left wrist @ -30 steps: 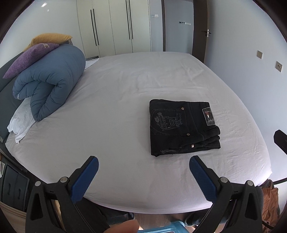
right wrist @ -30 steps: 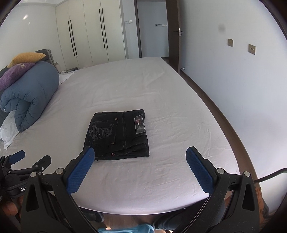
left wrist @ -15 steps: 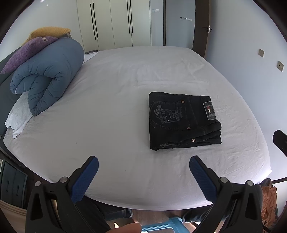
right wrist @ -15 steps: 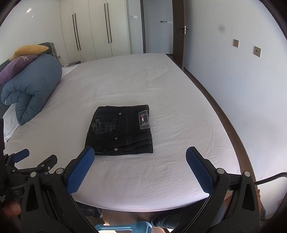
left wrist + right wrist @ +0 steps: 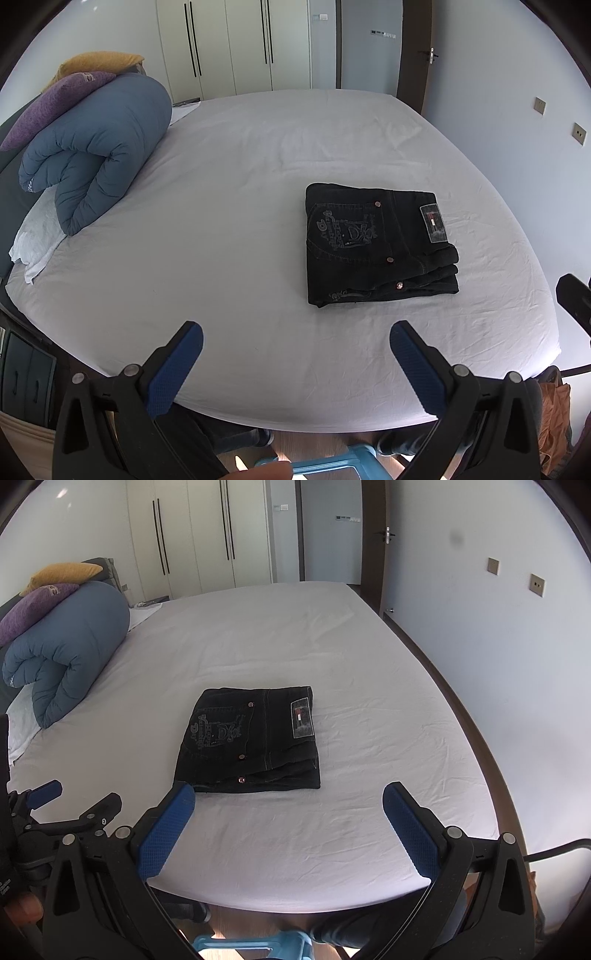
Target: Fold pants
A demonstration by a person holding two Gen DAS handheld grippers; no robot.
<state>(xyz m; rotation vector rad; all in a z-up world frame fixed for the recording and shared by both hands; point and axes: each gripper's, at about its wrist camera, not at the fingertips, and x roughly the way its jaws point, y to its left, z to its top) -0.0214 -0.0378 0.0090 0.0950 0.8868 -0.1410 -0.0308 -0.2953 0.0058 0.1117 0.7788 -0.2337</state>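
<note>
Both sets of jaws stand wide apart and empty, the left gripper [image 5: 295, 354] and right gripper [image 5: 288, 819] held off the near edge of the bed [image 5: 229, 206], well short of the pants [image 5: 373, 243]. The pants lie as a compact stack of layers, so folding looks finished; a good close is to back away without touching the stack. Only the right view shows the left gripper [image 5: 74, 801], to the pants' left.

Both the left tongs [image 5: 295, 343] and the right tongs [image 5: 288, 803] hang spread wide, gripping nothing.
</note>
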